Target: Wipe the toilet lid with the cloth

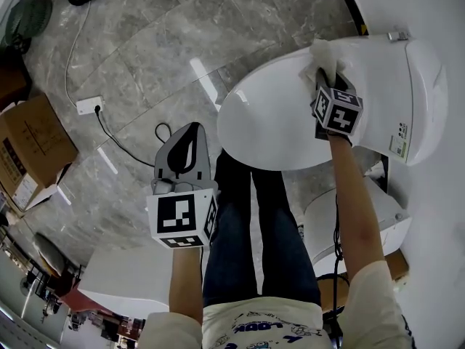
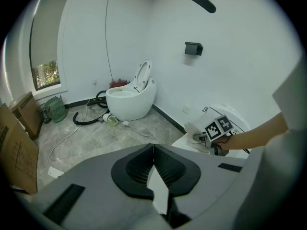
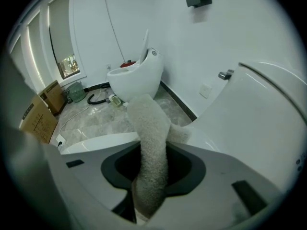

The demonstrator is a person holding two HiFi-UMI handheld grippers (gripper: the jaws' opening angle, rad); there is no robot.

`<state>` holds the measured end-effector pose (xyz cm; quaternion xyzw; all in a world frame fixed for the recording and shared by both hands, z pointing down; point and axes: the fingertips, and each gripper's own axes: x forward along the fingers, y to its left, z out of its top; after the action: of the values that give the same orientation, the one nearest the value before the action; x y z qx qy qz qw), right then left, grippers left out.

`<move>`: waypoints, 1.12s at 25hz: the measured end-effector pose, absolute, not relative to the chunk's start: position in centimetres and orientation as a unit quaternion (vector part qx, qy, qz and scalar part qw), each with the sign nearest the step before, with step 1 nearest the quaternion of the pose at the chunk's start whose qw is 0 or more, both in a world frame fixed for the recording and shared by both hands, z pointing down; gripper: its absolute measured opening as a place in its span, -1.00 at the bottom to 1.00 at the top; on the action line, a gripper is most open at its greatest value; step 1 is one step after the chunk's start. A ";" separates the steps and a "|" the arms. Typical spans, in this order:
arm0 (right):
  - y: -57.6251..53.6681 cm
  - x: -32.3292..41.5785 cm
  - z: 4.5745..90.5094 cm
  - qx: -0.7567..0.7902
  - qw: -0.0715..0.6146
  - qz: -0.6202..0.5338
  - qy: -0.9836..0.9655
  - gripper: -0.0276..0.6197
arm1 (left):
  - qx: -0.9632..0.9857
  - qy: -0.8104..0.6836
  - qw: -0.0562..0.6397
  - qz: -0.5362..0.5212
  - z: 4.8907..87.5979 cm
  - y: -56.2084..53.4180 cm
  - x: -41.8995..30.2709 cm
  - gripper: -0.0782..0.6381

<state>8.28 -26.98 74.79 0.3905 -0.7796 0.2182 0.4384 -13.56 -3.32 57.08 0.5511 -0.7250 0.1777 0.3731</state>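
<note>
A white toilet with its lid [image 1: 269, 115] closed stands at the upper right of the head view. My right gripper [image 1: 325, 78] is shut on a pale fluffy cloth [image 1: 324, 57] and holds it against the far part of the lid, near the tank [image 1: 425, 86]. In the right gripper view the cloth [image 3: 149, 152] runs up between the jaws and drapes onto the lid [image 3: 98, 142]. My left gripper [image 1: 190, 132] hangs shut and empty over the floor, left of the toilet. The left gripper view shows the right gripper [image 2: 211, 140] and cloth [image 2: 194, 128] at its right.
Another white toilet [image 2: 130, 97] with raised seat stands by the far wall, with a black hose [image 2: 86, 116] beside it. Cardboard boxes [image 1: 29, 147] sit at the left. A power strip [image 1: 89, 106] and cable lie on the grey marble floor. My legs [image 1: 254, 231] are close to the toilet's front.
</note>
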 end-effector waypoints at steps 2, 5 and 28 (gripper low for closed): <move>-25.9 7.3 74.8 0.381 0.442 0.213 -0.784 -0.55 | 0.548 -0.728 0.373 0.174 56.9 -2.6 -13.9 -0.77; -24.4 5.9 74.8 0.368 0.448 0.205 -0.789 -0.55 | 0.542 -0.735 0.370 0.168 56.5 -1.6 -14.5 -0.77; -10.1 -4.1 75.5 0.289 0.468 0.169 -0.818 -0.55 | 0.503 -0.768 0.369 0.147 55.7 5.8 -19.3 -0.77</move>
<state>-4.14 -10.15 75.54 0.2891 -0.8177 0.1693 0.4681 -19.34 5.81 55.65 0.5025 -0.7682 0.1465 0.3686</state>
